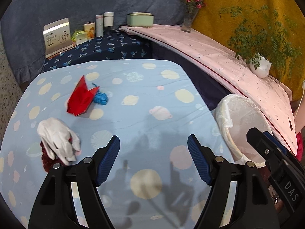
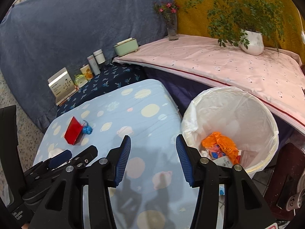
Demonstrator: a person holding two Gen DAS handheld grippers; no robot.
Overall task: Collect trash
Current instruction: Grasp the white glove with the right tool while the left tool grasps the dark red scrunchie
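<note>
A red folded paper box (image 1: 81, 99) (image 2: 73, 130) lies on the light blue planet-print table (image 1: 152, 99) (image 2: 144, 118), touching a crumpled blue wad (image 1: 101, 97) (image 2: 87, 129). A white glove (image 1: 59, 139) lies over a dark red item (image 1: 47, 160) at the table's left. My left gripper (image 1: 153, 145) is open and empty above the table's near part. My right gripper (image 2: 153, 144) is open and empty by the table's right edge. A white-lined trash bin (image 1: 242, 122) (image 2: 230, 114) stands right of the table and holds an orange wrapper (image 2: 221, 145).
A dark blue shelf (image 1: 106, 45) behind the table carries a card box (image 1: 57, 36), cans and a green box (image 1: 140, 20). A pink-covered surface (image 1: 219, 53) (image 2: 219, 64) holds a flower vase (image 2: 171, 24) and a potted plant (image 2: 251, 42).
</note>
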